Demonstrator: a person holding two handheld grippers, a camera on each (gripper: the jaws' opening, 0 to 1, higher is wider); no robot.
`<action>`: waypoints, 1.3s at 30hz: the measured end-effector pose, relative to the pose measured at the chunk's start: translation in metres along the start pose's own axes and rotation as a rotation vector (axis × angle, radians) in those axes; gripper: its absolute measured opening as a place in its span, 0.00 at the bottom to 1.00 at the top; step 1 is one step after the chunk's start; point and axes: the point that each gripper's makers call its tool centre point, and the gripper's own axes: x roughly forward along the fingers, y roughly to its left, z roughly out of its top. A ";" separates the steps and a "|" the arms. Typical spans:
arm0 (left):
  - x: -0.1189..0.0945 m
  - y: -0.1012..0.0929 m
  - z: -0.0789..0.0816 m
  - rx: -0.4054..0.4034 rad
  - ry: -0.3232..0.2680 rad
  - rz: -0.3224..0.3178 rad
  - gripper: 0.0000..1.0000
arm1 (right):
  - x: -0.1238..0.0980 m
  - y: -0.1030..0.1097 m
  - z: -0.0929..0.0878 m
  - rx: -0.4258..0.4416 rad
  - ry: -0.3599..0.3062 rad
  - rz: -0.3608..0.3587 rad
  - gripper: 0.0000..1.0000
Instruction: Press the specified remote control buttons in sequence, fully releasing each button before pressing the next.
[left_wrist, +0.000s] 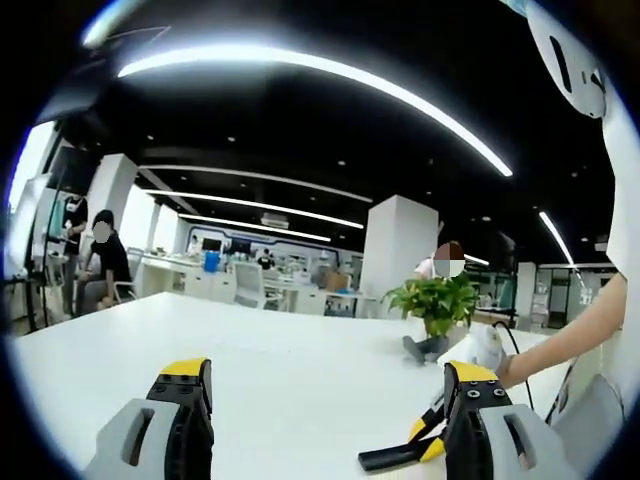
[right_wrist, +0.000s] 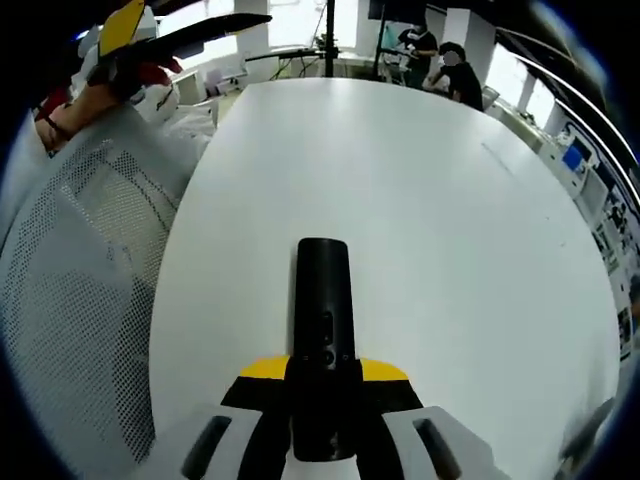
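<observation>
Right hand-held gripper clamped on black remote over white surface; left hand-held gripper wide, aimed away. Risks pressing blind, wrong button.

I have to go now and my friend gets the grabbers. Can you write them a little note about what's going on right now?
Right gripper: shut on the black remote control, held above the white table.
Left gripper: open, empty, up over the table, pointing across the room toward a potted plant.
Done: remote is picked up and gripped.
Left: the button presses; nothing touches the buttons at the moment. Bring the left gripper over to press, one at a time.
</observation>
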 end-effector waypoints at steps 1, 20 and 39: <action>0.000 0.001 0.000 -0.002 0.000 0.001 1.00 | 0.000 -0.003 0.000 0.000 0.002 0.002 0.20; 0.000 -0.001 -0.006 -0.010 0.033 -0.001 1.00 | 0.000 -0.051 -0.003 -0.002 0.029 0.013 0.20; 0.002 -0.002 -0.007 -0.022 0.042 -0.007 1.00 | 0.000 -0.092 -0.002 0.002 0.036 0.028 0.20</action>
